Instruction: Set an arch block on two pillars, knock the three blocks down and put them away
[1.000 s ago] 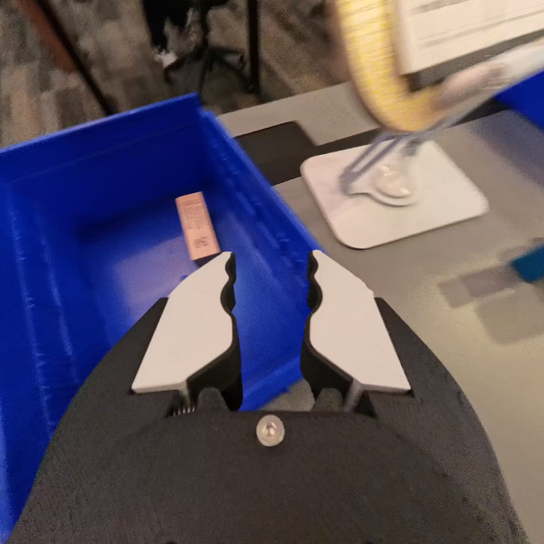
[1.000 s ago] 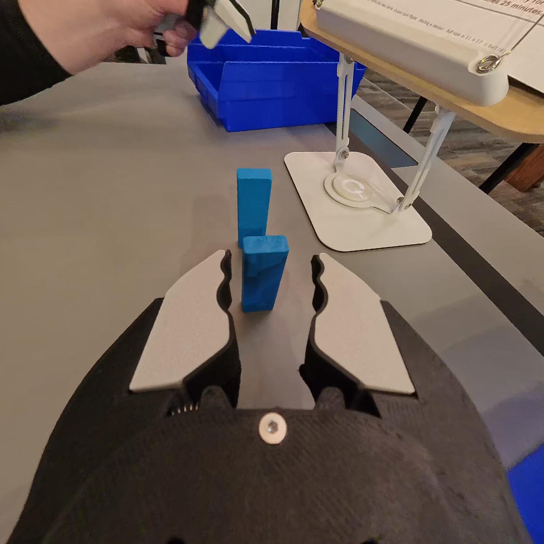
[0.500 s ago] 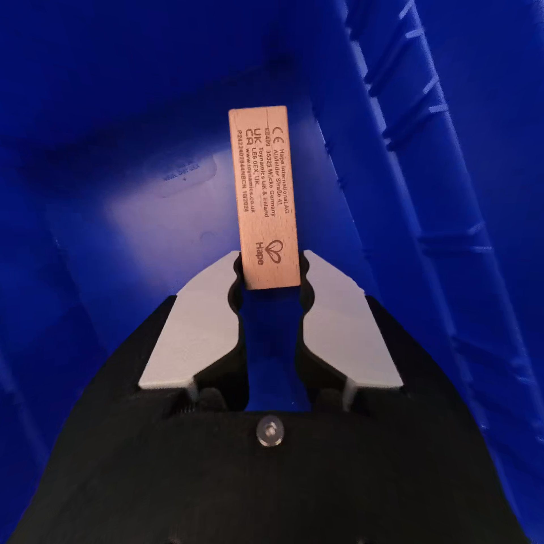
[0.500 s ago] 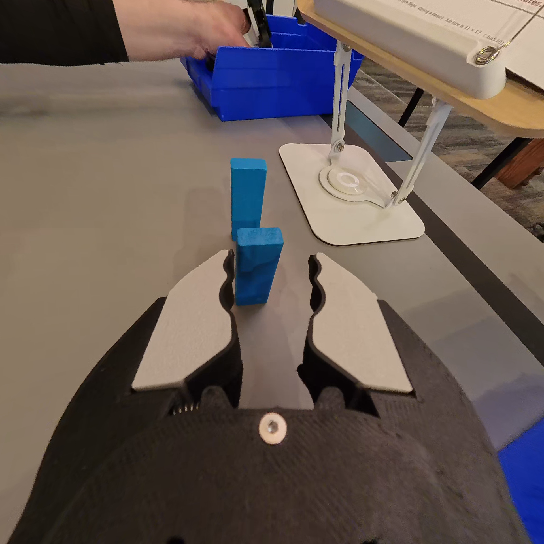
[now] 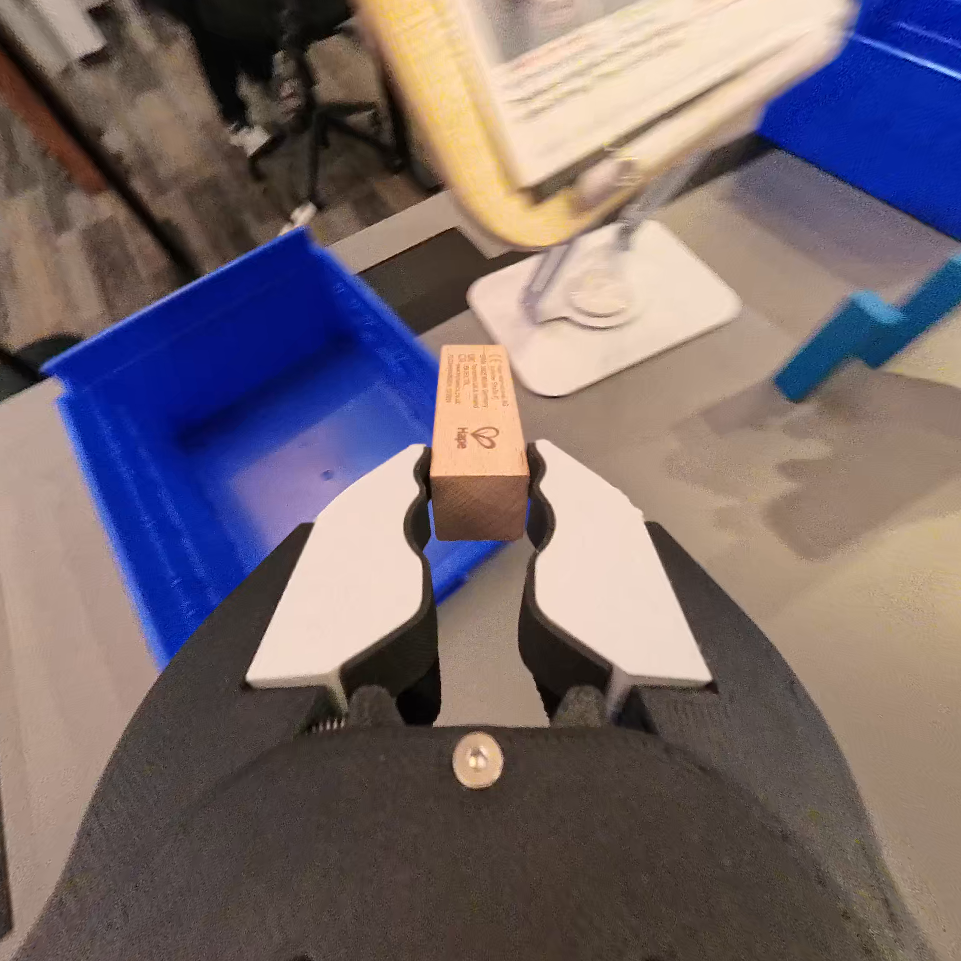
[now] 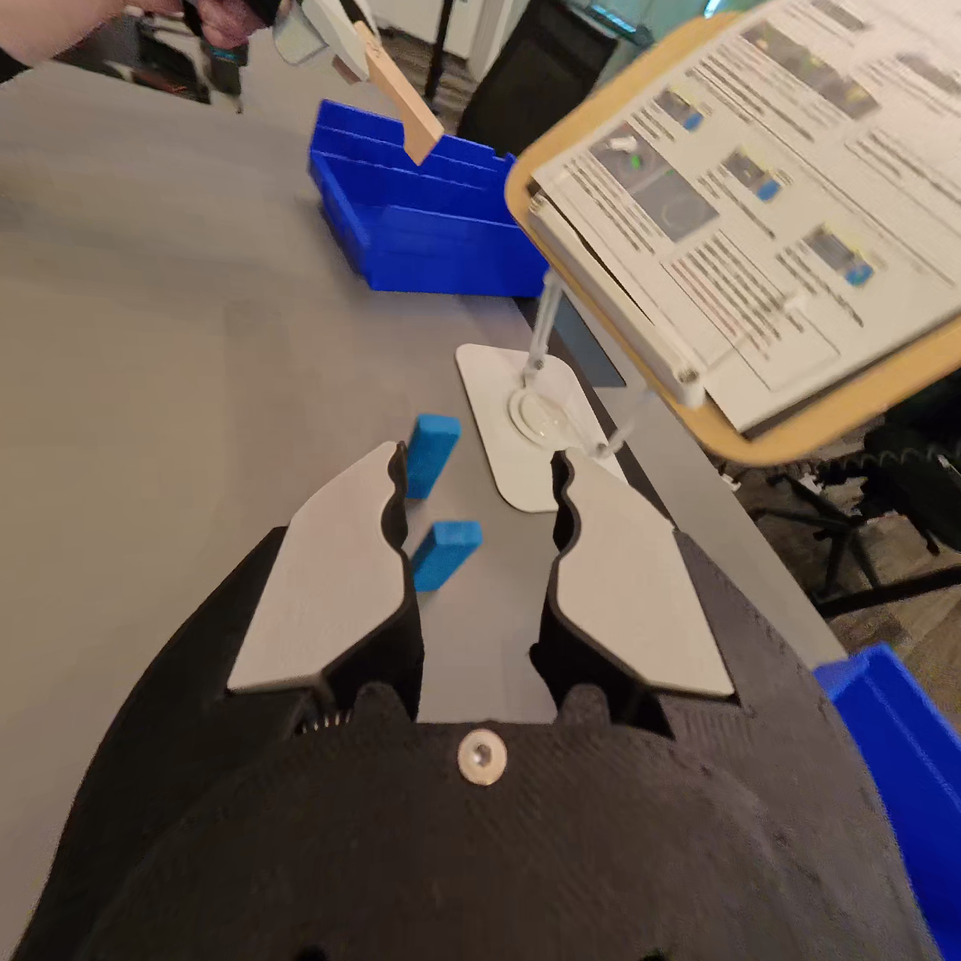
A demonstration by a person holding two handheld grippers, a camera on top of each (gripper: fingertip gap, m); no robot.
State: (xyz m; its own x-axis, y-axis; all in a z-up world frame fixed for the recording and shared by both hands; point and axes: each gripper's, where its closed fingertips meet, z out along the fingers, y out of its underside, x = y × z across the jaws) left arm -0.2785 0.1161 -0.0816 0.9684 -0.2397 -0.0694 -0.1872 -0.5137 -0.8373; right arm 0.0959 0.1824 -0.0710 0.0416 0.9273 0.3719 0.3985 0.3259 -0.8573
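Left wrist view now has the left gripper (image 5: 479,496) pinching the plain wooden rectangular block (image 5: 477,442), lifted out of the blue plastic bin (image 5: 156,416) where it lay half a second ago, at frame centre. Right gripper (image 6: 478,499) is spread, empty, above two upright blue rectangular pillar blocks (image 6: 431,455) (image 6: 446,554) at centre; a white-based document stand (image 6: 525,416) sits just right of them.

Your left hand-held gripper (image 5: 479,468) hung clear above the counter (image 6: 182,338) with the wooden block (image 5: 478,447) clamped, the blue bin (image 5: 218,442) open just beside and below it. Ahead of your right hand-held gripper (image 6: 476,483), fingers spread, two blue pillars (image 6: 444,554) stood upright with a gap between them. The document stand (image 6: 525,416) crowded the right side, its board overhanging; the left stretch of counter lay open.
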